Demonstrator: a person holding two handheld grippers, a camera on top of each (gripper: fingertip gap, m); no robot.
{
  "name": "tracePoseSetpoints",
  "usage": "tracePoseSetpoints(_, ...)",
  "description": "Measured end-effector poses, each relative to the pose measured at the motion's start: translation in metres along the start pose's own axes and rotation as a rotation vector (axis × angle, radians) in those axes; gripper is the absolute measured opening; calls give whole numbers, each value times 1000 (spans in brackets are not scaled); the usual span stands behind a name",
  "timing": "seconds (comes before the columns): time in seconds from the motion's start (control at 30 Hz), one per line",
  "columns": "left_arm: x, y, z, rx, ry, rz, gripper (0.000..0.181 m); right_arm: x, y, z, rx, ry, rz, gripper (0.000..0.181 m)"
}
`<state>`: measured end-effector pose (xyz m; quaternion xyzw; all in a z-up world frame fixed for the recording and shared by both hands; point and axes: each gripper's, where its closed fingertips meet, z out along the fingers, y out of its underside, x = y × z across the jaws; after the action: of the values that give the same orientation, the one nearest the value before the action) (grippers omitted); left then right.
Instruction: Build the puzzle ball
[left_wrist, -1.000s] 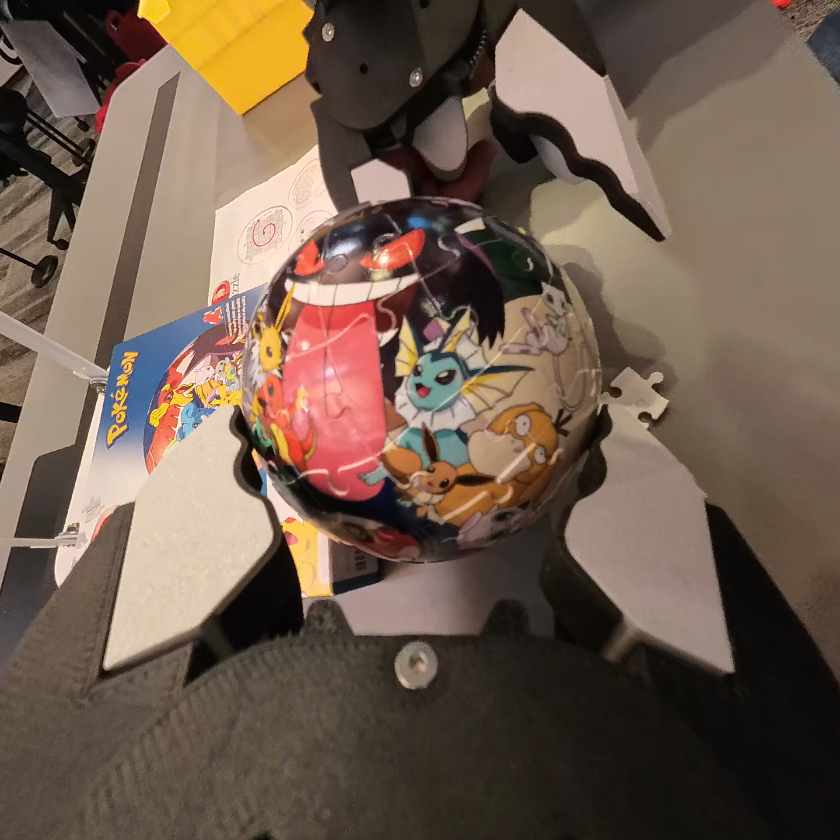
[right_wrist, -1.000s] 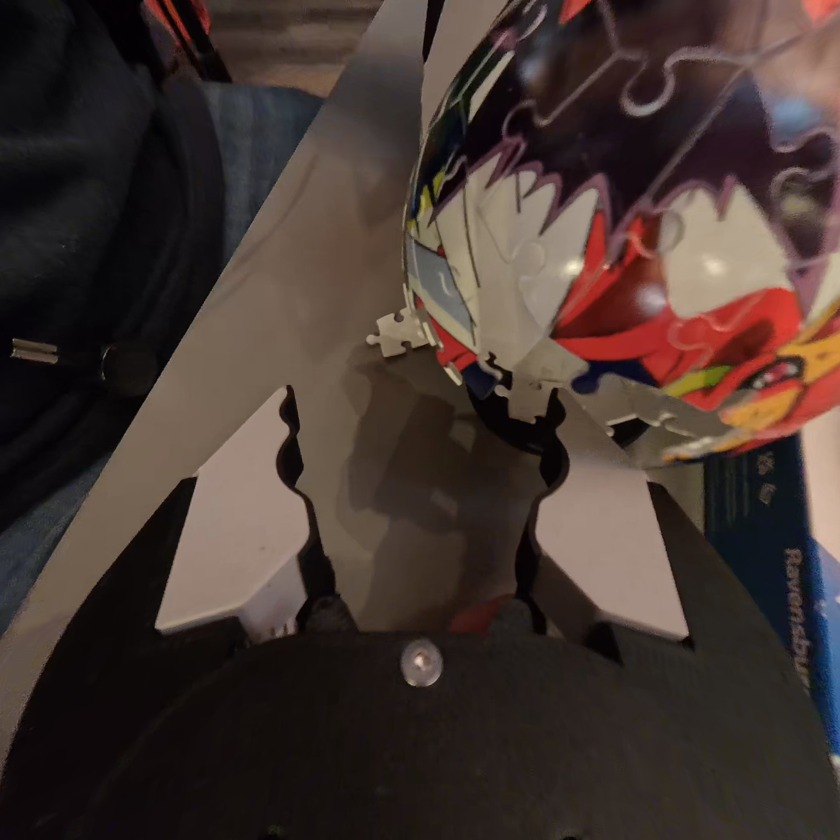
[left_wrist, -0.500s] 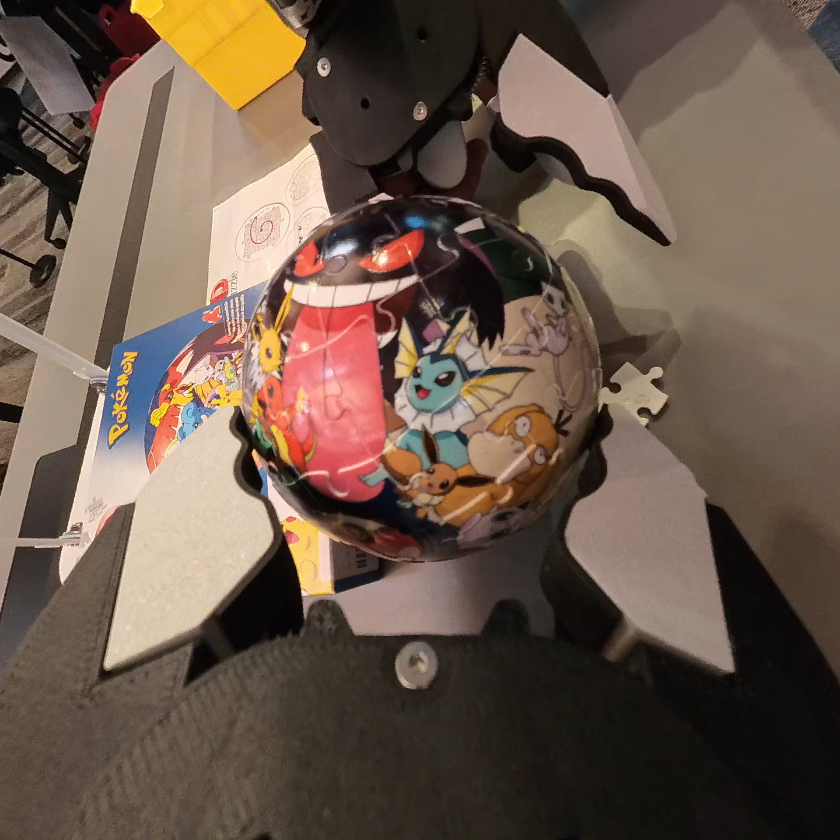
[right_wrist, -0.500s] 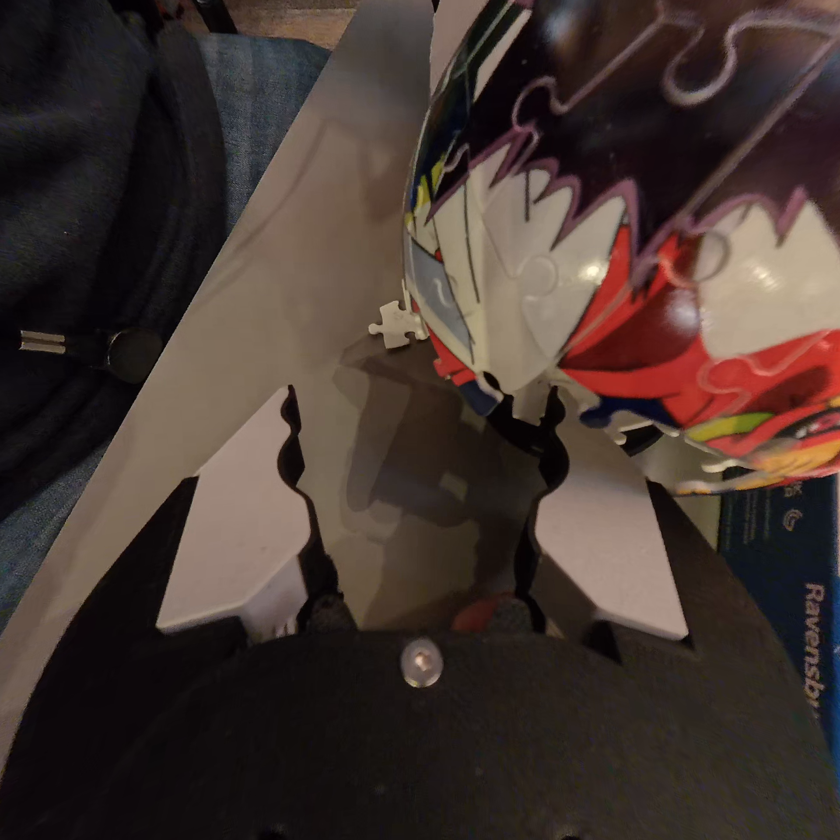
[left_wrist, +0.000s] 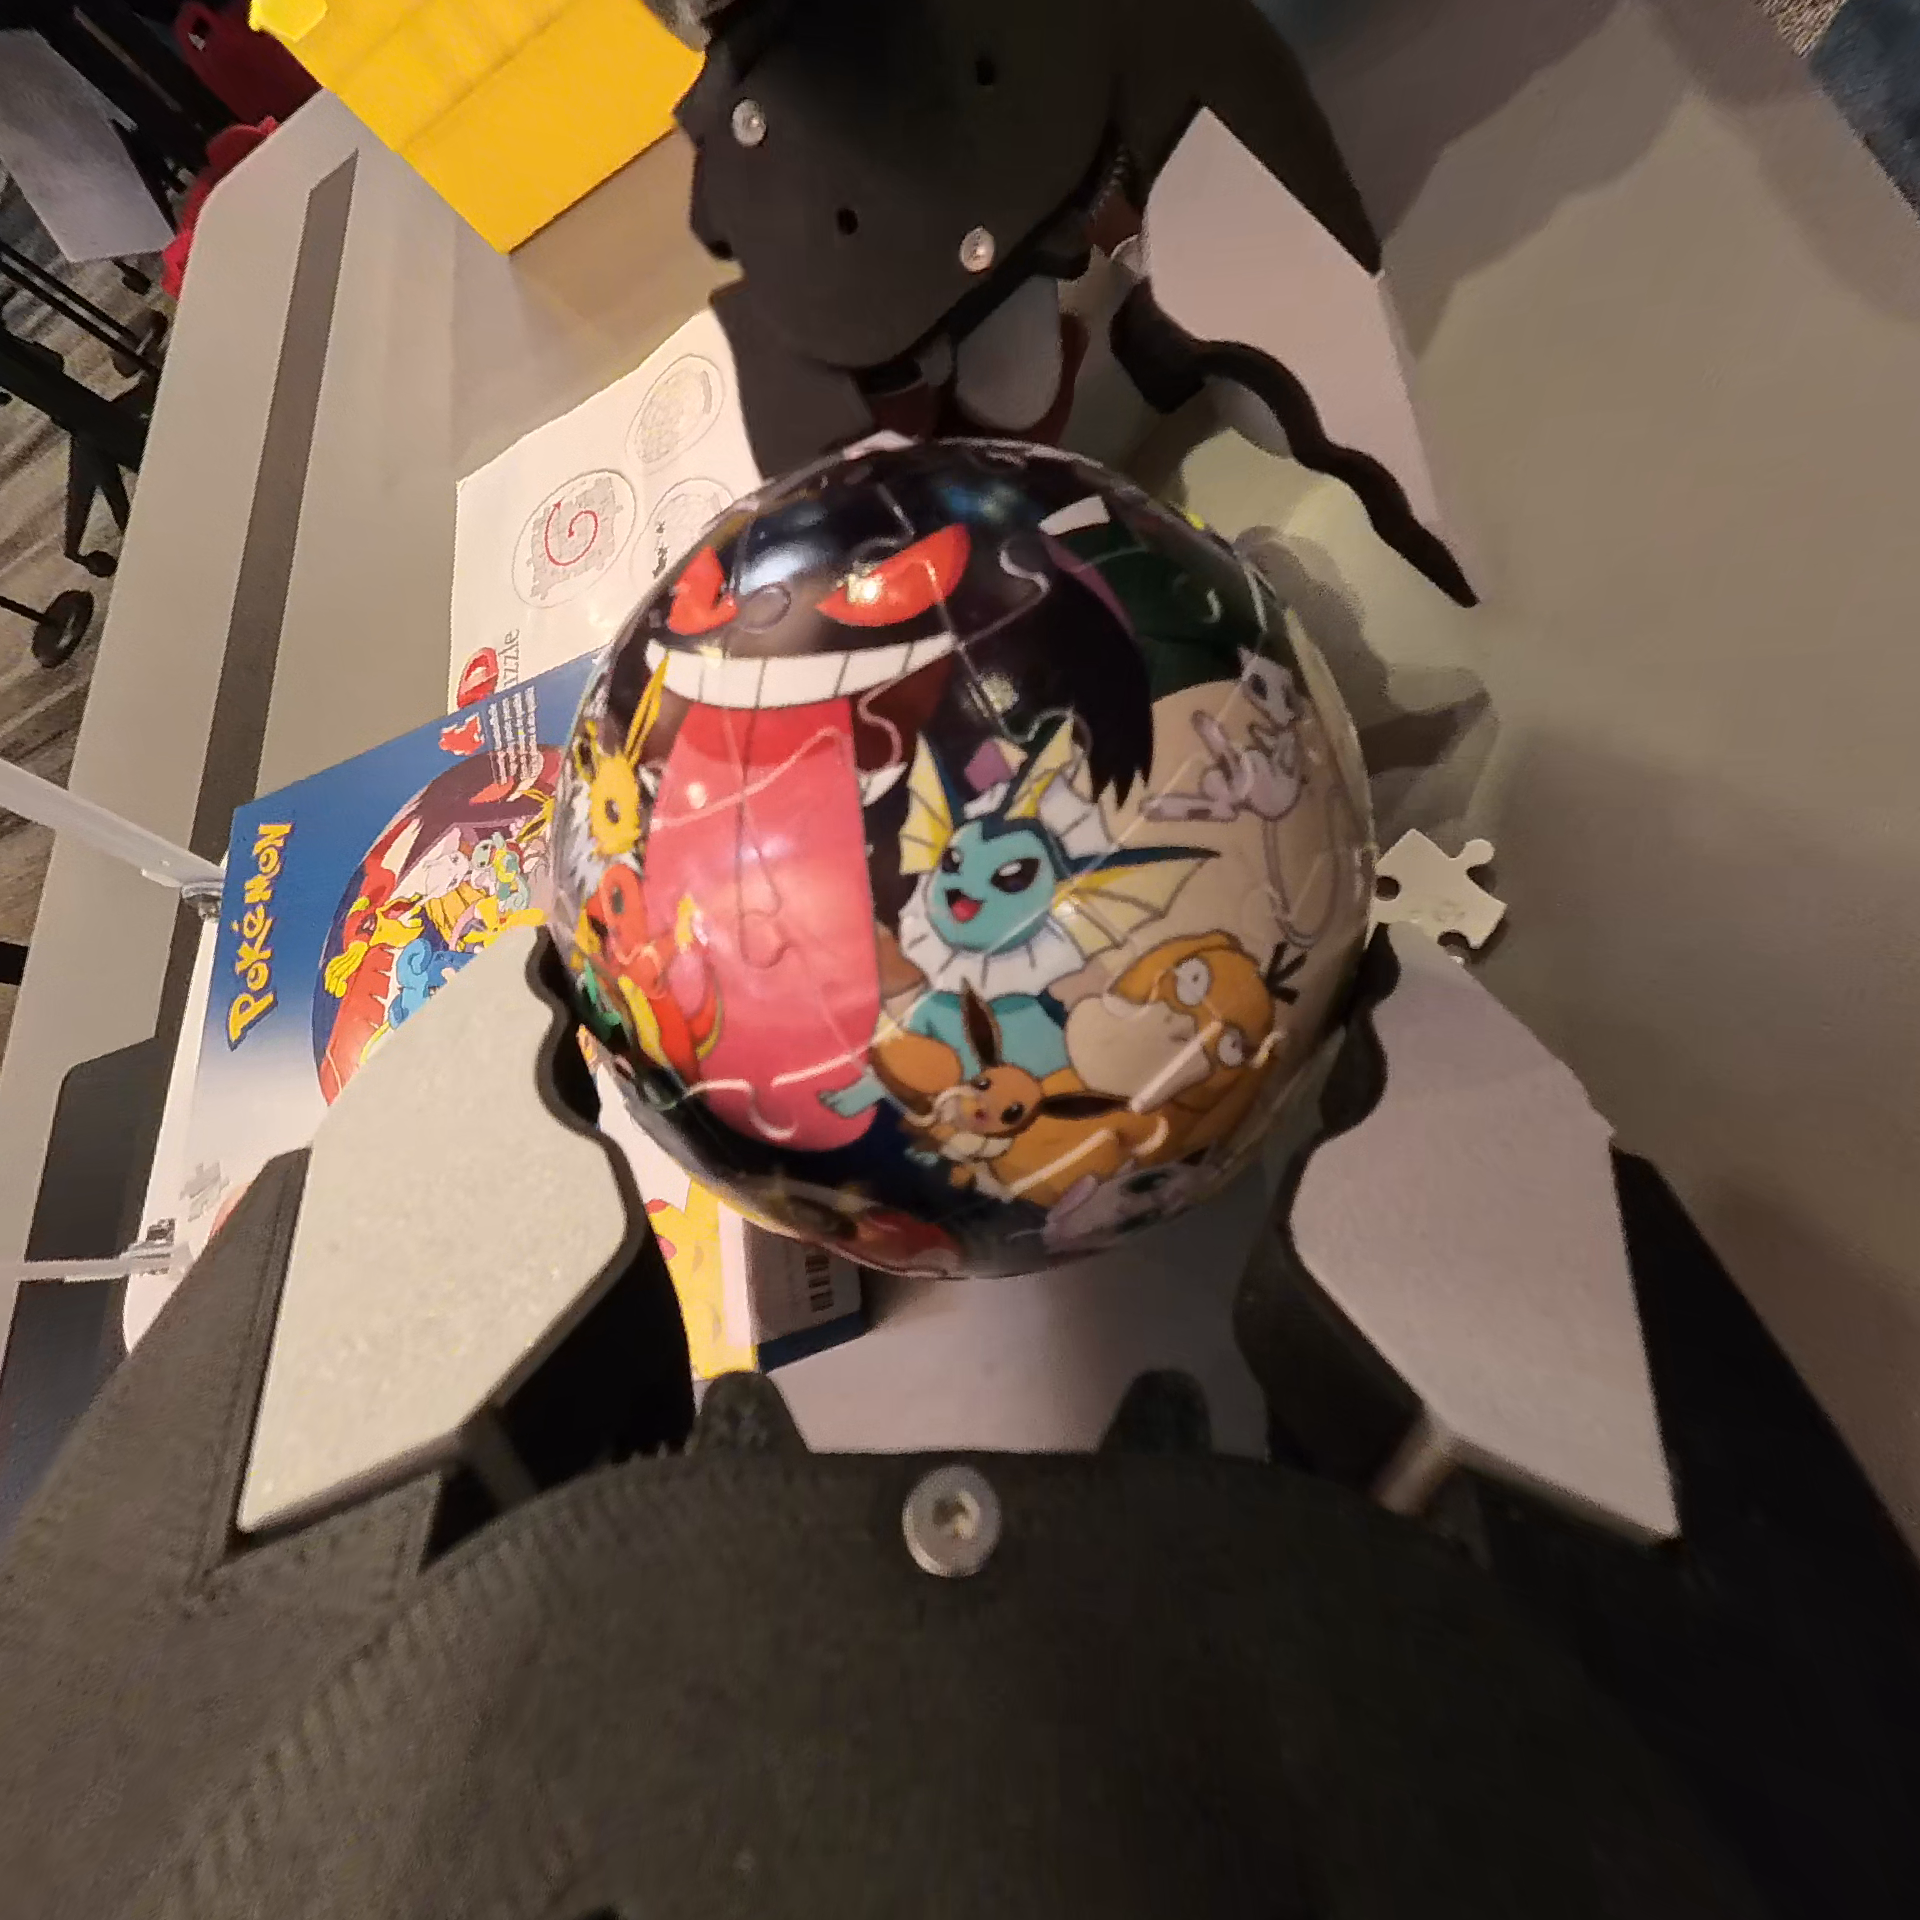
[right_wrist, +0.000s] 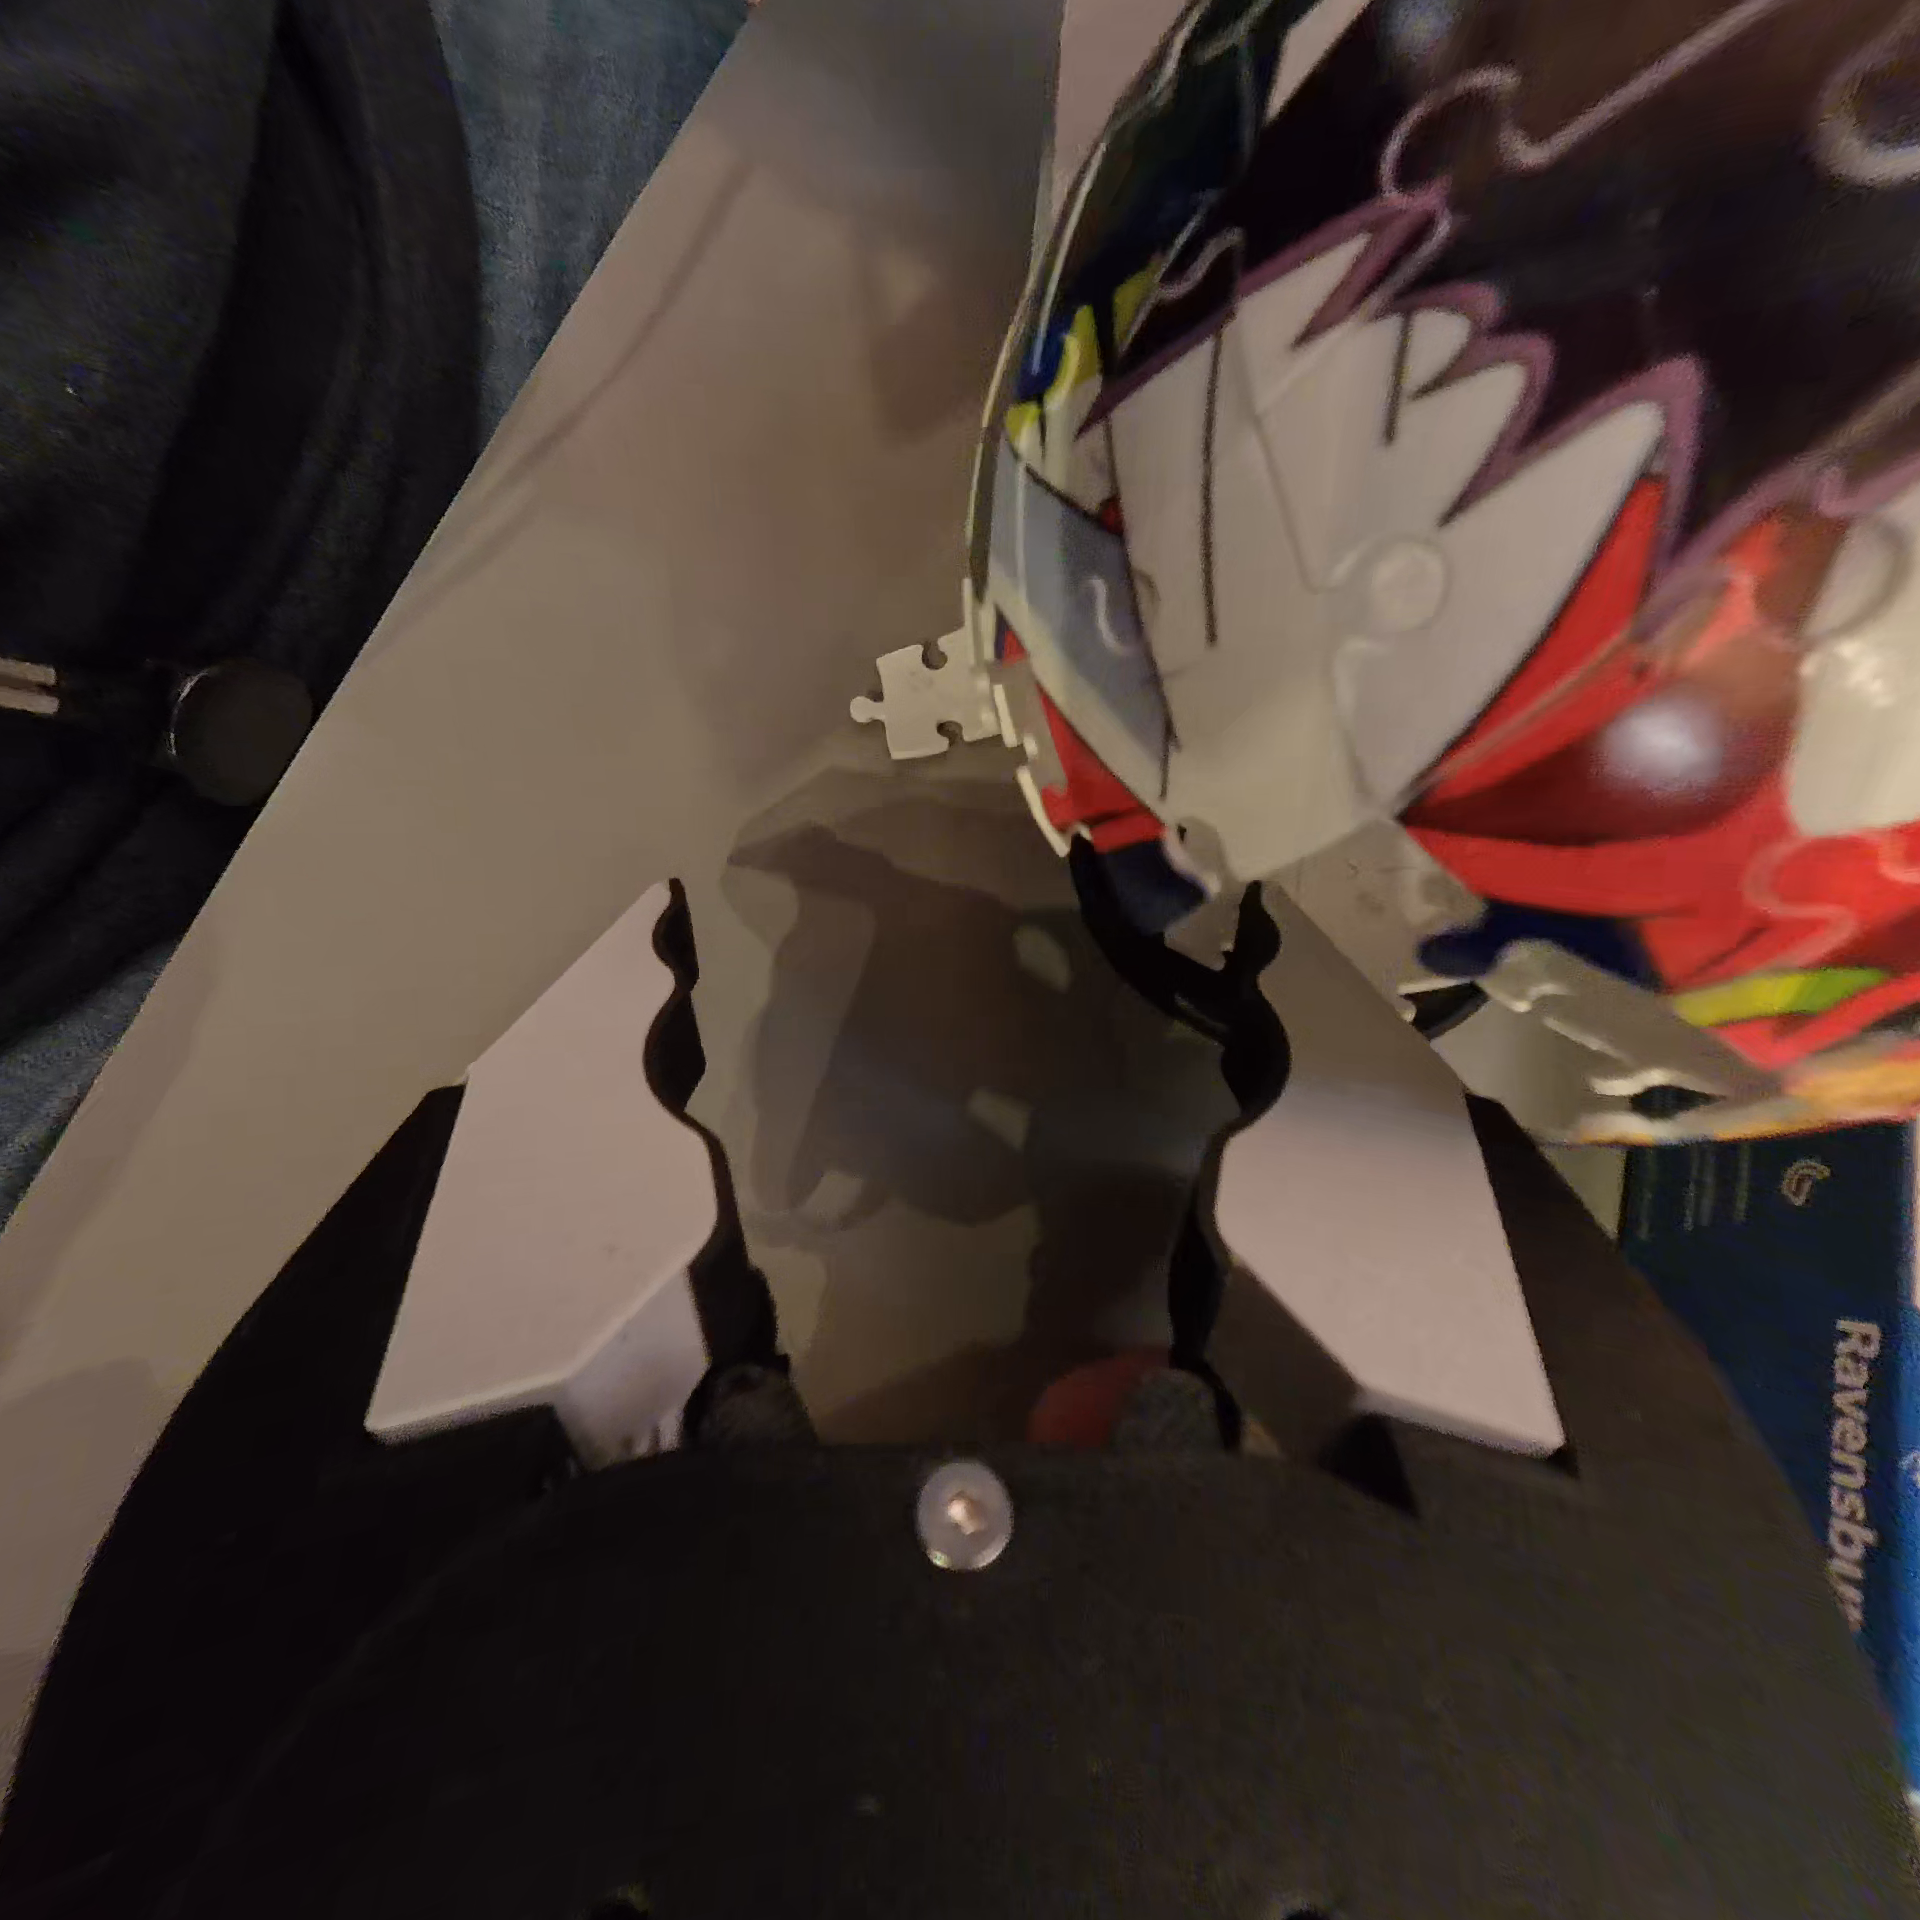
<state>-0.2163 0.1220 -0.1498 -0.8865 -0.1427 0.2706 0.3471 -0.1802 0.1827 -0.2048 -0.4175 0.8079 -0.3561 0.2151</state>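
Left tongs (left_wrist: 961, 997) clamp the puzzle ball (left_wrist: 961, 862) at its two sides, above the grey worktop (left_wrist: 1662, 727) and a blue box (left_wrist: 312, 935). Right tongs (right_wrist: 961, 914) stand half open and empty at the ball's far side. A loose white piece (left_wrist: 1439, 894) lies on the worktop beside the ball.

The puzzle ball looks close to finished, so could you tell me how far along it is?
Mostly done: the puzzle ball is assembled on every side in view. In hand: the left gripper clamps it, and the open right gripper sits against its underside, holding nothing. Left: one loose white piece lies on the table; any gap for it is hidden.
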Motion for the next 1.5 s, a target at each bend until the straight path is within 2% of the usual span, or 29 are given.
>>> tracePoseSetpoints(0.2,-1,1,0,-2,-3,-7,136,3,-4,-25,121,13,90,98)
tracePoseSetpoints(0.3,-1,1,0,-3,-6,-9,136,7,7,-35,123,58,131,97)
tracePoseSetpoints(0.37,-2,1,0,-2,-5,-19,136,7,4,-43,168,70,161,94)
tracePoseSetpoints(0.67,-2,-1,-4,-14,-10,-55,136,-5,2,-47,183,109,202,92)
tracePoseSetpoints(0.77,-3,0,-13,-18,-23,-80,138,-6,0,-52,191,137,221,91)
tracePoseSetpoints(0.87,-10,2,-34,-25,-77,-125,135,-12,-2,-59,207,156,234,86)
tracePoseSetpoints(0.97,-3,18,-55,-88,-94,-187,132,-20,-5,-61,208,167,251,78)
tracePoseSetpoints(1.07,20,43,-70,-182,-59,-230,116,-28,-3,-57,172,181,274,68)
tracePoseSetpoints(1.13,32,54,-76,-198,-48,-271,107,-32,-1,-52,142,195,294,58)
tracePoseSetpoints(1.2,39,69,-79,-242,-60,-293,103,-31,4,-47,91,236,307,52)
tracePoseSetpoints(1.37,58,98,-76,-313,-8,-325,85,-41,-3,-39,63,258,303,51)
tracePoseSetpoints(1.5,62,120,-75,-369,21,-351,59,-46,-14,-39,81,259,299,50)
